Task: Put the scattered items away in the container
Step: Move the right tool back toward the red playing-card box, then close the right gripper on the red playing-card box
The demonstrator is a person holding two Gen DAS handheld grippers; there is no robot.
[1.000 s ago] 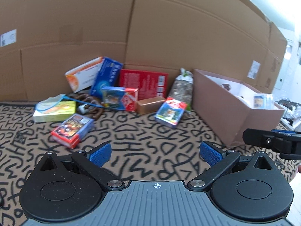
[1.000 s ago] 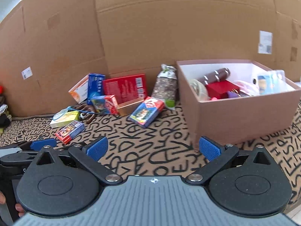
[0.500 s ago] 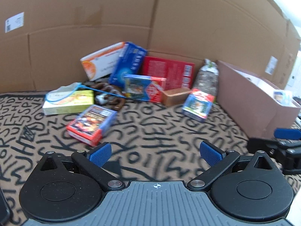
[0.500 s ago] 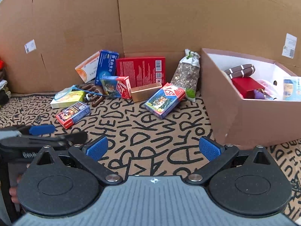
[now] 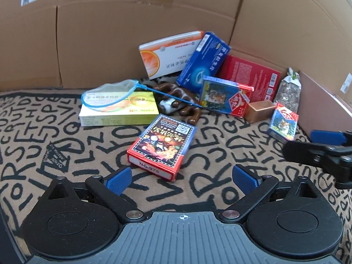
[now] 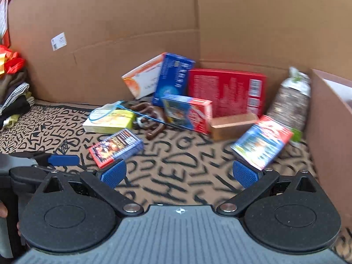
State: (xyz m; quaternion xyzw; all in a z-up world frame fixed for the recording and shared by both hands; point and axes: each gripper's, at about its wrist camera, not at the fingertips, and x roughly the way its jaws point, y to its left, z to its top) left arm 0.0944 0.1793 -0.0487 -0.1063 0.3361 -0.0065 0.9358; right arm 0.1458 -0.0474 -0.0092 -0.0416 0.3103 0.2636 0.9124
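My left gripper (image 5: 182, 179) is open and empty, just short of a red card box (image 5: 162, 146) lying on the patterned cloth. My right gripper (image 6: 179, 173) is open and empty; a blue-and-red card box (image 6: 263, 142) lies just beyond its right fingertip (image 6: 245, 173). The same red card box shows in the right wrist view (image 6: 115, 147). Behind lie a yellow box (image 5: 120, 111) with a blue net (image 5: 107, 95) on it, a brown wooden piece (image 5: 182, 103), a white-orange box (image 5: 170, 54), a blue box (image 5: 203, 60), a red box (image 5: 248, 78) and a seed bag (image 5: 289, 92). The cardboard container's wall (image 6: 330, 136) is at right.
Cardboard walls (image 5: 132, 33) close off the back. A small copper box (image 5: 259, 111) and another blue card box (image 5: 224, 96) sit in the pile. The other gripper shows at the right edge of the left wrist view (image 5: 323, 147). Clothes (image 6: 13, 96) lie at far left.
Both grippers have moved forward and left toward the pile. The red card box now lies right in front of the left gripper; the container has slid to the right edge of both views.
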